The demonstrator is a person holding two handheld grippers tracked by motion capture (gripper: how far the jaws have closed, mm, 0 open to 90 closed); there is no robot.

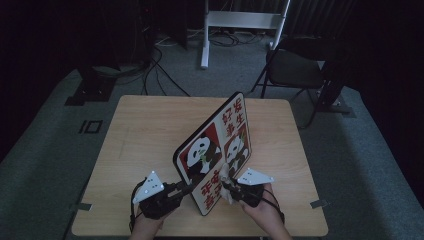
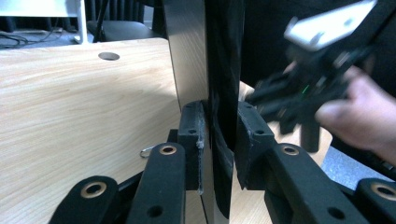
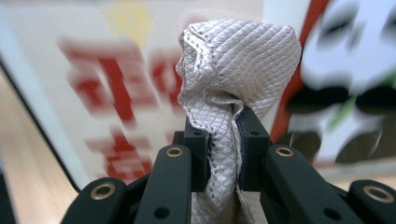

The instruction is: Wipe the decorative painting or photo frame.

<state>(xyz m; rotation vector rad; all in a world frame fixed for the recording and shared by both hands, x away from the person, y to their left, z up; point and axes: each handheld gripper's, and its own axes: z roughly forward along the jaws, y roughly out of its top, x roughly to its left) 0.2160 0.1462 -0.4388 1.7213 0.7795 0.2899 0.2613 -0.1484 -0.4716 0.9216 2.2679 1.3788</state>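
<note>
Board: a panda-printed board [image 1: 215, 152] with a black rim and red characters stands tilted on edge over the near middle of the wooden surface [image 1: 145, 130], printed face toward the person's right.
Left hand-held gripper: the left hand-held gripper [image 1: 186, 188] has its jaws closed on the board's near lower edge; in the left gripper view the pads [image 2: 194, 135] press the board [image 2: 219, 70] from both sides.
Cloth: a white quilted cloth [image 3: 233, 60] is bunched upright and lies against the printed face near the board's lower right part.
Right hand-held gripper: the right hand-held gripper [image 1: 229, 189] is clamped tight on the cloth [image 1: 223, 176], which rises above its jaws in the right gripper view.
Hands: both hands enter at the near edge; the right hand [image 1: 262, 207] sits just beside the board.
Surroundings: a black folding chair [image 1: 295, 67] and a white frame [image 1: 240, 22] stand on the floor beyond the surface.
</note>
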